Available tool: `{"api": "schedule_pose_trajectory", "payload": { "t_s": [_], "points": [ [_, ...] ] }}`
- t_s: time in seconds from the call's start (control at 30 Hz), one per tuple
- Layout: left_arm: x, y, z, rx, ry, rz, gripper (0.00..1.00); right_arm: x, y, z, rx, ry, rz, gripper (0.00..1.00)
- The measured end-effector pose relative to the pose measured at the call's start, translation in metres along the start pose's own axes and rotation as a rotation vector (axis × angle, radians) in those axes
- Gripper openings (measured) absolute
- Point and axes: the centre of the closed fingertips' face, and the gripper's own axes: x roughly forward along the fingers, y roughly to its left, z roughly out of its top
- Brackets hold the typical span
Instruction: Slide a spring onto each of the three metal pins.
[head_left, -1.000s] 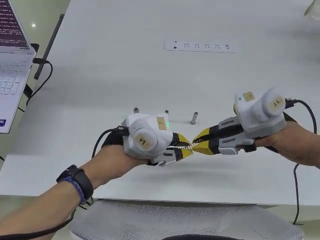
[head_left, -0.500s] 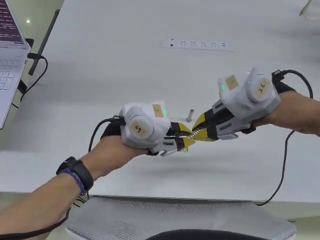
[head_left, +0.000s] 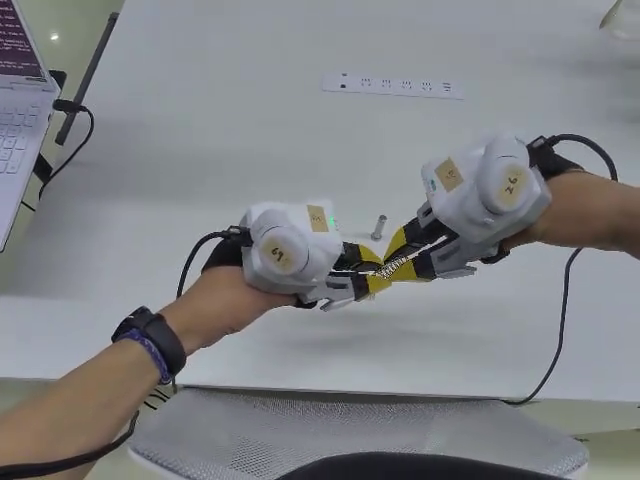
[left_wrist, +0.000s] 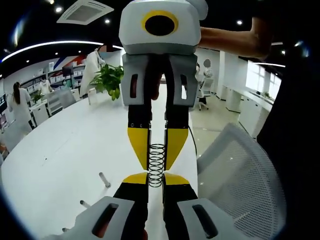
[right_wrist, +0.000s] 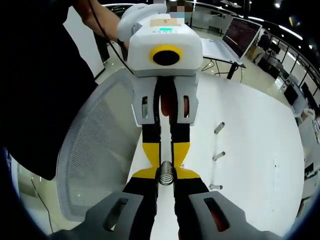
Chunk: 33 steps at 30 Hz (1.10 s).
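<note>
The left gripper (head_left: 368, 278) and right gripper (head_left: 405, 262) meet tip to tip, each clamped on one end of the spring (head_left: 392, 268). It is held lengthwise between them above the bench's (head_left: 250, 120) front edge. The pins (right_wrist: 217, 156) sit just beyond it.

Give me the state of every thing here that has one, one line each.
left gripper: shut on one end of the spring
right gripper: shut on the spring's other end
spring: held in the air between both grippers, on no pin
pins: three, upright, all bare
laptop: open, screen lit
</note>
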Motion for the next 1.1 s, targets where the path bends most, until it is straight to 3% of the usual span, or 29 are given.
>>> {"api": "schedule_pose_trajectory", "payload": {
  "t_s": [0.37, 0.73, 1.1],
  "points": [
    [0.000, 0.002, -0.006, -0.017, -0.006, 0.025, 0.03, 0.007, -0.006, -0.005, -0.015, 0.022, 0.003, 0.08],
    [-0.018, 0.014, -0.018, -0.069, -0.001, 0.081, 0.10, 0.007, -0.023, -0.015, -0.001, 0.052, -0.022, 0.08],
    [-0.038, 0.024, -0.033, -0.136, -0.003, 0.143, 0.15, 0.008, -0.030, -0.018, 0.018, 0.067, -0.036, 0.08]
  ]
}}
